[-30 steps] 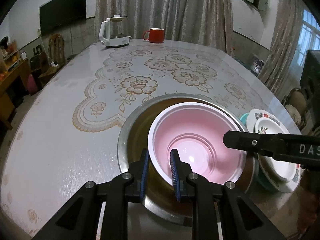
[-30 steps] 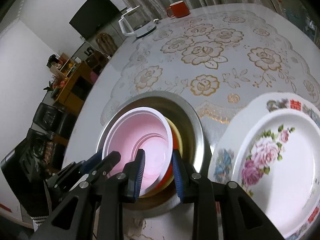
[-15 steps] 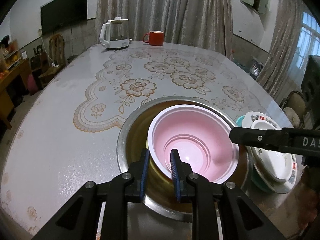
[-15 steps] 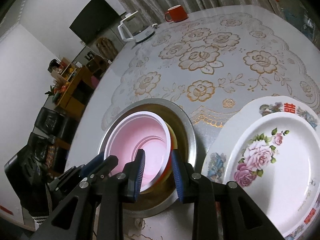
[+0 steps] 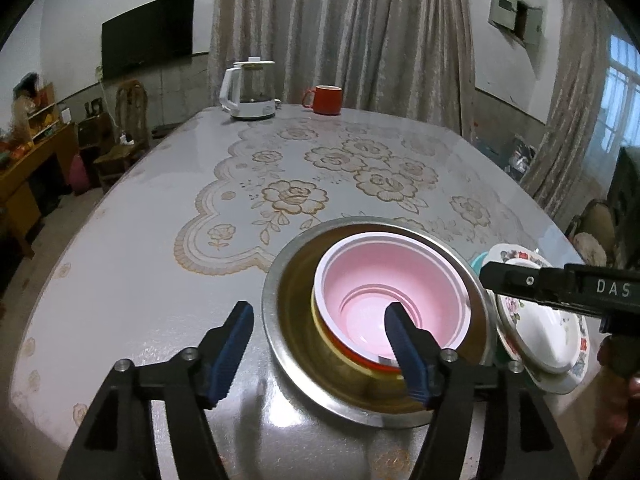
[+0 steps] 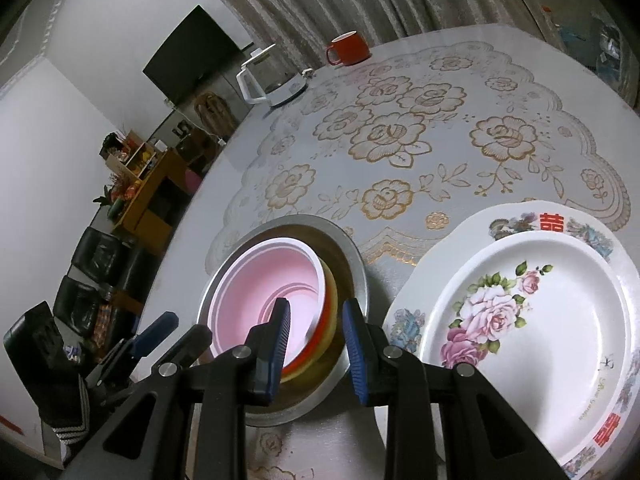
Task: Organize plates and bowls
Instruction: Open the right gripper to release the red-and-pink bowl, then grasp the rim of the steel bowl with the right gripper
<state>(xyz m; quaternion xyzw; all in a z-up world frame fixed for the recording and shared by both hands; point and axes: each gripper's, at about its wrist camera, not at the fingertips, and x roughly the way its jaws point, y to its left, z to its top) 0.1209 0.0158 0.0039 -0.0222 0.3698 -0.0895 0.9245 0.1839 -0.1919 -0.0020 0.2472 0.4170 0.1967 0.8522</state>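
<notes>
Now my pink bowl (image 5: 390,300) sits nested on a red and a yellow bowl inside the metal basin (image 5: 376,394), so stacking looks done. My left gripper (image 5: 320,334) has just been opening, its pads clear of the rim. My right gripper (image 6: 316,338) stands part open over that rim, pinching nothing. Next I'd back both away, toward the flowered plate (image 6: 532,332) beside the basin.

Nested on the table (image 5: 120,280): innermost bowl (image 5: 384,280) in a second bowl (image 5: 344,350), that in a third (image 5: 320,330), all off-centre toward 3 o'clock inside the wide metal basin (image 5: 288,280). At 3 o'clock of the basin, just beside it, stacked plates (image 6: 540,320). Far off at 12 o'clock, kettle (image 5: 250,90) with mug (image 5: 326,99) at its 3 o'clock.
</notes>
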